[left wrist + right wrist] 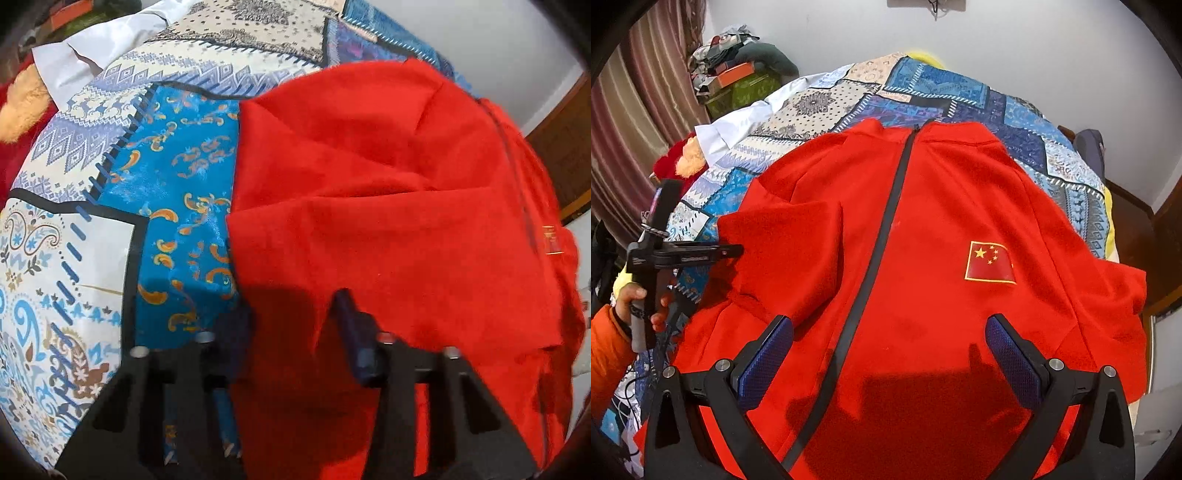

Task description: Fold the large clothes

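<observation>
- Jacket [923, 229] lay zipped on the bed [177, 177], one sleeve folded in.
- My left gripper [291, 325] pinched its edge; my right gripper [888, 354] hung released above.
- Next, probably the other sleeve.

left tongs [291, 317] partly closed; right tongs [889, 354] wide apart, angled down.

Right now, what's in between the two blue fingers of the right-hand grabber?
Only the red jacket. In the right wrist view the right gripper hangs open over its front, and the jacket's dark zipper runs down near the left-side finger.
</observation>
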Action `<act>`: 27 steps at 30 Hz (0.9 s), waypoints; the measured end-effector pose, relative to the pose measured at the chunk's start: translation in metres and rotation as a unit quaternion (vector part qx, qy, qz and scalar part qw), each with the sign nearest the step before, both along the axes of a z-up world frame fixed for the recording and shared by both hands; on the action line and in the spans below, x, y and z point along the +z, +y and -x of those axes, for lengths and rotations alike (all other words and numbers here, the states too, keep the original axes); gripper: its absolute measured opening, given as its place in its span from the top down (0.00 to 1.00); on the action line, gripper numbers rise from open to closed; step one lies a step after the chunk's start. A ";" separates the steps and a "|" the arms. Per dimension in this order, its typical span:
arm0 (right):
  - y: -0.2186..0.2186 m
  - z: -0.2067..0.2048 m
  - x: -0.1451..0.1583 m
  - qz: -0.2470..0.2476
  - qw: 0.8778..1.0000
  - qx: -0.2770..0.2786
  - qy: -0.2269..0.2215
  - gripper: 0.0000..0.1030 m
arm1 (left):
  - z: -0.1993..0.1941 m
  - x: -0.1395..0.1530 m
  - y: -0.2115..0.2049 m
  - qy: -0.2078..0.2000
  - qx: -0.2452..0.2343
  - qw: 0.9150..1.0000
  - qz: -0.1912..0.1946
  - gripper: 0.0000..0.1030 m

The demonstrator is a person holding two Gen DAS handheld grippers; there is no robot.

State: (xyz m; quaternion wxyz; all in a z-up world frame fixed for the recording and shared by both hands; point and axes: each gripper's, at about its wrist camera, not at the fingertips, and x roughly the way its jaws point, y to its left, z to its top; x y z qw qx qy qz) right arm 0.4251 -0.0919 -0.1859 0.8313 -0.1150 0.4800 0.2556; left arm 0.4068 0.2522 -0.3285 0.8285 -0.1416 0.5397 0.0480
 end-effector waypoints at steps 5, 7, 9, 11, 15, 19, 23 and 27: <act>-0.007 0.000 -0.001 0.005 1.000 -0.001 -0.004 0.00 | 0.005 0.021 -0.019 -0.016 -0.011 0.998 -0.065 0.88; -0.013 0.000 0.000 0.006 1.000 -0.005 -0.007 0.00 | 0.009 0.036 -0.027 -0.030 -0.016 0.996 -0.088 0.90; -0.020 0.000 0.001 -0.001 1.000 -0.011 -0.006 0.00 | 0.012 0.054 -0.037 -0.046 -0.024 0.993 -0.103 0.93; -0.027 0.000 0.004 -0.007 1.000 -0.016 -0.006 0.00 | 0.016 0.077 -0.046 -0.065 -0.030 0.991 -0.112 0.94; -0.044 0.002 0.013 -0.021 0.999 -0.029 -0.016 0.00 | 0.015 0.127 -0.076 -0.114 -0.052 0.985 -0.118 0.94; -0.066 0.001 0.026 -0.033 0.998 -0.044 -0.028 0.00 | 0.003 0.177 -0.121 -0.155 -0.089 0.979 -0.103 0.95; -0.096 0.001 0.040 -0.043 0.996 -0.064 -0.042 0.00 | -0.019 0.208 -0.170 -0.172 -0.128 0.975 -0.057 0.95; -0.124 0.000 0.047 -0.045 0.994 -0.083 -0.046 0.00 | -0.039 0.214 -0.219 -0.169 -0.170 0.970 -0.032 0.95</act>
